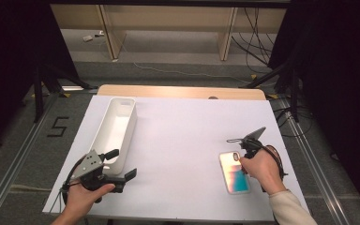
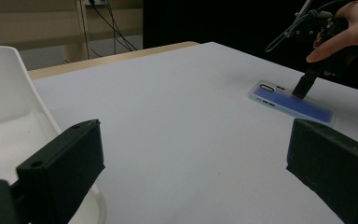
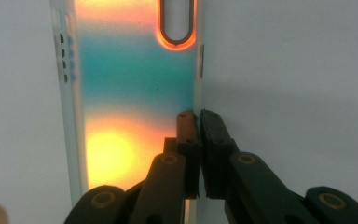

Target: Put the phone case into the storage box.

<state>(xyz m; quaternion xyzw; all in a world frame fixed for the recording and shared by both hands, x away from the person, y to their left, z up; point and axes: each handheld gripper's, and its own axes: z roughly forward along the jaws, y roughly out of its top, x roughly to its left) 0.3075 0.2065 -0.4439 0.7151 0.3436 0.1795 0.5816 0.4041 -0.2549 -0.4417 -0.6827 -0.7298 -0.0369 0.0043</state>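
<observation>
Phone case [image 1: 235,172]: flat near the surface's [image 1: 183,140] right edge; judged light, thin, flexible, slippery (best pinched by its rim). Right tongs [image 3: 198,116] clenched on its long side wall. Left tongs [image 2: 191,172] released, beside white bin [image 1: 115,129].

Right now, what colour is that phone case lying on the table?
The phone case is shiny, with orange, teal and yellow bands; the right gripper view shows it best.

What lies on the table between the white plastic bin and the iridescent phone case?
Nothing: the high view shows bare white table sheet between the white plastic bin and the iridescent phone case.
</observation>
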